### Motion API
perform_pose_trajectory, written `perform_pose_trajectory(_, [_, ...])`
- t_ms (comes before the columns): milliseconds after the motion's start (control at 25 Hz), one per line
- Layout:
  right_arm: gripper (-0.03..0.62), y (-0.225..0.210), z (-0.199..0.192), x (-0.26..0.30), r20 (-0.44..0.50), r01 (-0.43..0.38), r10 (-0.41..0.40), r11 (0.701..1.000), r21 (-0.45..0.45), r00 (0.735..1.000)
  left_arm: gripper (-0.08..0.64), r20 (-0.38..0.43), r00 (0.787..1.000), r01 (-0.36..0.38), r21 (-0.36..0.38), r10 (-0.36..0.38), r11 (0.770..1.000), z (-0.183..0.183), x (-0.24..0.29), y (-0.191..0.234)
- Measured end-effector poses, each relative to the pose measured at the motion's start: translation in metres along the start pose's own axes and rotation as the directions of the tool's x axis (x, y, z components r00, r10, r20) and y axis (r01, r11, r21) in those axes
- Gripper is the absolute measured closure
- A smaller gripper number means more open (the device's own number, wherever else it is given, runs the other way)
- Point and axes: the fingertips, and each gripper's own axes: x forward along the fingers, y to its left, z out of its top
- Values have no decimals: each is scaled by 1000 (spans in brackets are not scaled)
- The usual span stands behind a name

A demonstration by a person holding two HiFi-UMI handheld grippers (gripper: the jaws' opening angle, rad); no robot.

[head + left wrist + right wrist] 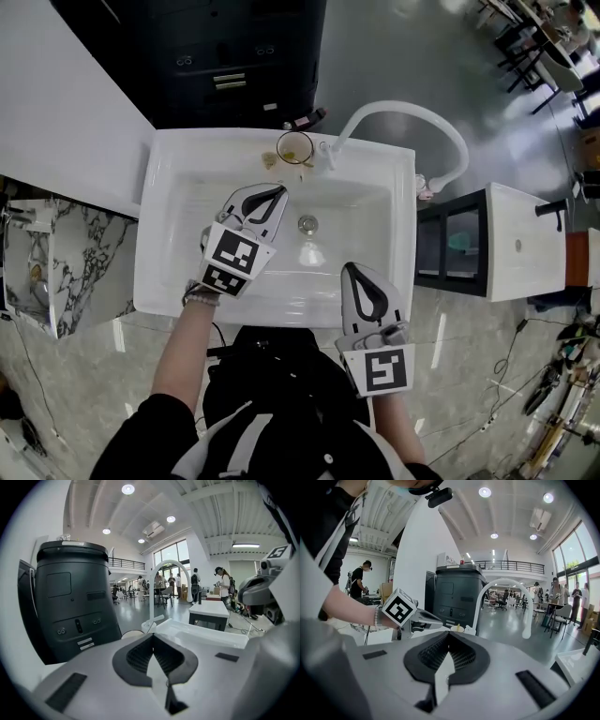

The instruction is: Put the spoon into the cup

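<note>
The cup point(295, 147) stands on the back ledge of the white sink point(169, 234), just left of the base of the curved white tap point(412, 117). In the right gripper view a thin yellow piece, apparently the spoon point(458, 626), sticks up out of the cup, though it is too small to be sure. The left gripper point(279, 190) hovers over the basin pointing toward the cup, its jaws pressed together with nothing between them. The right gripper point(351, 269) hangs near the sink's front edge, its jaws likewise closed and empty.

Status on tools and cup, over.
Left tool shut, empty, over sink. Right tool shut, empty. Cup by faucet, yellow handle poking out, likely the spoon. Nothing in the way.
</note>
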Motion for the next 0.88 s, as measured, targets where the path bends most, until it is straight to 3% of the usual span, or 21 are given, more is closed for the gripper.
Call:
perform_pose_trajectory(440, [592,2,19,0,59,-39,41,999,-36,997,558,22,1000,-13,-5,13,1000,22,-46,-18])
perform_pose_trajectory(880, [592,4,35,4,107,-59,65,996,-60,992,558,37,994,-99,-28,100,995,32,-92,-16])
